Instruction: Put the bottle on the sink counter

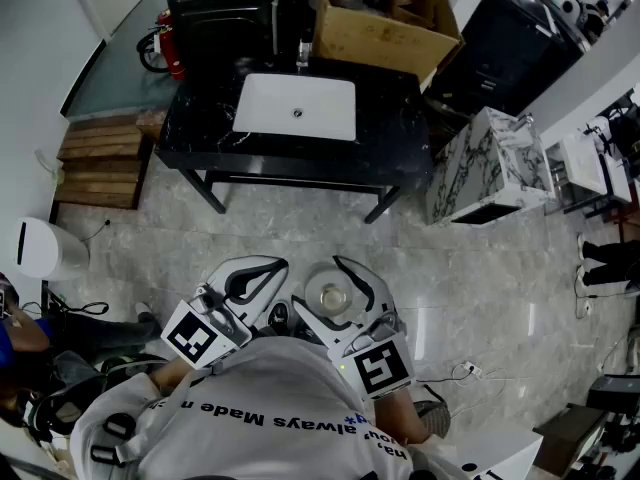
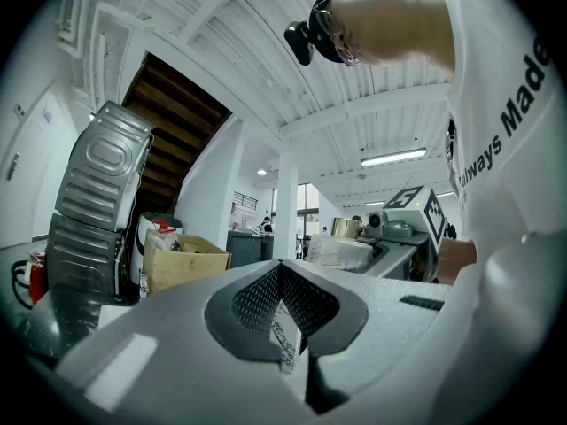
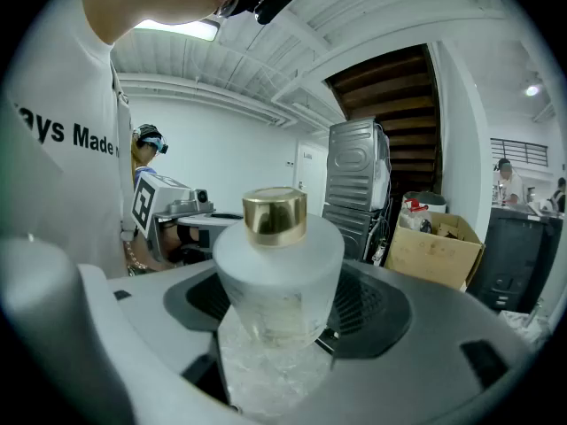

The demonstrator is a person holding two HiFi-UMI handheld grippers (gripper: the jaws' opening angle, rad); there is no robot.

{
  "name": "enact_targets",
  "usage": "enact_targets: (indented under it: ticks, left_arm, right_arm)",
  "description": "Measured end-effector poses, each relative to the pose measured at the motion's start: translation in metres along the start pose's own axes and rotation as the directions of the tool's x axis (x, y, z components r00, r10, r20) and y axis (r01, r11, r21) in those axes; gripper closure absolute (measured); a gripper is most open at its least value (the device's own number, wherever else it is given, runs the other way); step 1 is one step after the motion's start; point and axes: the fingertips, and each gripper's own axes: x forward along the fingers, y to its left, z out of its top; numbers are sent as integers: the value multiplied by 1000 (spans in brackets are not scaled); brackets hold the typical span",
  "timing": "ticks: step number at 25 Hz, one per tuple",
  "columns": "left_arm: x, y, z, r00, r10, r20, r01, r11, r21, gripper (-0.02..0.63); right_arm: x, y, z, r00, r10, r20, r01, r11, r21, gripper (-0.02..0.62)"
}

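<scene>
So right now my right gripper [image 3: 285,321] has the bottle [image 3: 280,268]. It's a chunky frosted glass one with a gold cap [image 3: 275,214], and it's wide enough that the jaws stand about as far apart as they go, one pad pressed on each side of the glass. From my head camera I'm looking straight down on the top of it, so it's sitting upright in the grip, held close in front of my body over the pale stone floor [image 1: 300,238].

My left gripper [image 2: 283,312] has nothing in it. The jaws are closed right up, the two ribbed pads meeting tip to tip. It hangs just beside the right one, on the left, at about the same height.

The sink counter [image 1: 395,118] is straight ahead and well apart from the bottle. It has a black marbled top on a dark frame, with a white rectangular basin [image 1: 296,108] sunk into the middle and a faucet [image 1: 303,53] behind the basin. A big open cardboard box [image 1: 385,18] sits at the back right end of it.

Other stuff around: a marble-patterned cabinet [image 1: 490,168] just right of the counter, some stacked wooden pallets [image 1: 100,163] to its left, a red fire extinguisher [image 1: 170,53] behind those, and a white bin [image 1: 45,248] off at the left edge.
</scene>
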Motion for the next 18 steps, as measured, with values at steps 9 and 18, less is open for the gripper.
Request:
enact_targets:
  ticks: [9, 18]
  left_arm:
    - [-1, -17, 11, 1000, -20, 3, 20, 1000, 22, 603]
    - [-25, -2, 8, 999, -46, 0, 46, 999, 28, 603]
  right_arm:
    - [-12, 6, 7, 1000, 1, 19, -1, 999, -33, 261]
    - [9, 25, 18, 999, -20, 43, 21, 1000, -19, 261]
